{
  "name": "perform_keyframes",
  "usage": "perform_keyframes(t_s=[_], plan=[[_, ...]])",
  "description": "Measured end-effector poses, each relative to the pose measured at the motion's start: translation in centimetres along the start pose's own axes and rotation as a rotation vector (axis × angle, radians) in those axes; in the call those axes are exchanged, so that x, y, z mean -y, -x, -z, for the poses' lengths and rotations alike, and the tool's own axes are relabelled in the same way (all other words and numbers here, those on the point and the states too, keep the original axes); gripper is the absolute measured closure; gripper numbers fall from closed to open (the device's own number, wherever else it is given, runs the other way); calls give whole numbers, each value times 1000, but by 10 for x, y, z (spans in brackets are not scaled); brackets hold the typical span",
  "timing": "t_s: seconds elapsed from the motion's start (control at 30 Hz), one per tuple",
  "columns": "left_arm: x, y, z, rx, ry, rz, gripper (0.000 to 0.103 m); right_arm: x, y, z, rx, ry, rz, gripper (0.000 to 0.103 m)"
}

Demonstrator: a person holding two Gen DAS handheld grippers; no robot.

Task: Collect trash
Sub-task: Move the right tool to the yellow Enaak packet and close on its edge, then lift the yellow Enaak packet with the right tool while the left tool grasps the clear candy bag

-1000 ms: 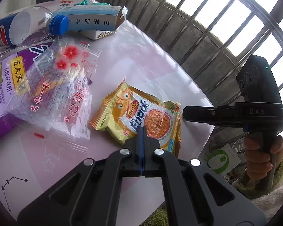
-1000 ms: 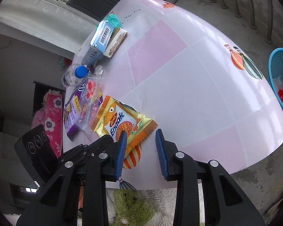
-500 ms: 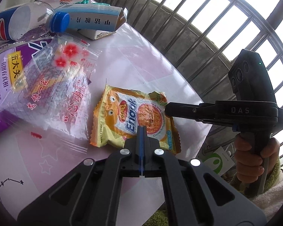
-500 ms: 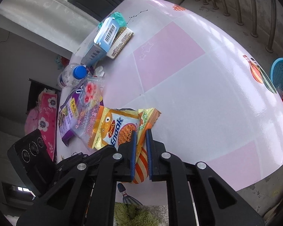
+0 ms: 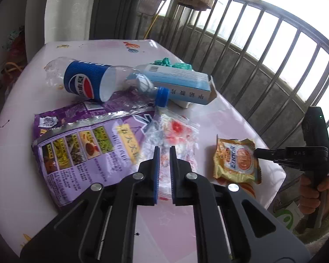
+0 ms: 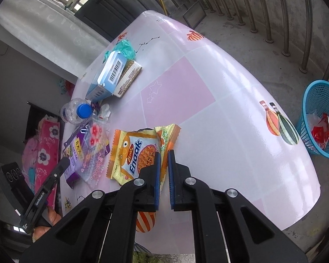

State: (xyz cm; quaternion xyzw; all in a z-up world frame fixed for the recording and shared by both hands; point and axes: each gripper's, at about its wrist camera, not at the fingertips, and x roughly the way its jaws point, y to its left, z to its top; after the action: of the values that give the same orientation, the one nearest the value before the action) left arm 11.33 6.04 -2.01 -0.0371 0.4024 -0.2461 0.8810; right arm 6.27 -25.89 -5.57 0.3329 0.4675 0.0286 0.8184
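A glossy round table [image 6: 219, 100] fills both views, its cloth laid out in pale pink and white squares with little stars, striped balloons and constellation lines printed on it. Grey metal railings [image 5: 274, 50] curve around the balcony, bright daylight pouring through the bars, and down on the concrete floor sits a blue mesh basket [image 6: 318, 118] with red wrappers already inside, well apart from the table's edge.

Over on the table, the trash is bunched on one side: a crushed Pepsi bottle [image 5: 87, 83] with a blue cap lying on its side, a pale blue carton [image 5: 182, 85] touching it, a purple snack bag [image 5: 81, 149], and a clear flowered bag [image 5: 175, 135] overlapping the purple one.

Now the main piece, the yellow Enaak noodle wrapper [image 6: 133, 153]: crinkled, orange-edged, one corner folded up. It lies near the table's edge, and the right gripper [image 6: 162, 160] has its blue pads pinched on the wrapper's right side.

The left gripper [image 5: 163, 155] hovers above the flowered bag, its jaws just easing apart, a narrow gap showing and nothing caught between them. A hand [image 5: 313, 195] in a fuzzy sleeve grips the right tool's handle.
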Motion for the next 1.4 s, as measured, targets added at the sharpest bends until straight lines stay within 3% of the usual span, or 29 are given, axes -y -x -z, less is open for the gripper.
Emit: perform_keyframes(t_s=[0.2, 0.4, 0.57, 0.87, 1.13, 1.4], plan=[[-18, -17, 1, -91, 34, -68, 84, -10, 3, -15, 55, 30, -16, 96], [-22, -28, 7, -158, 68, -26, 82, -23, 13, -28, 120, 57, -75, 96], [-22, -30, 13, -189, 95, 28, 82, -35, 3, -24, 102, 111, -68, 96], [-24, -22, 16, -213, 168, 118, 80, -44, -25, -3, 37, 193, 13, 96], [-9, -12, 13, -147, 197, 264, 82, -44, -30, 1, 27, 221, 45, 96], [-6, -34, 17, -172, 255, 251, 89, -38, -35, 3, 13, 211, 58, 96]])
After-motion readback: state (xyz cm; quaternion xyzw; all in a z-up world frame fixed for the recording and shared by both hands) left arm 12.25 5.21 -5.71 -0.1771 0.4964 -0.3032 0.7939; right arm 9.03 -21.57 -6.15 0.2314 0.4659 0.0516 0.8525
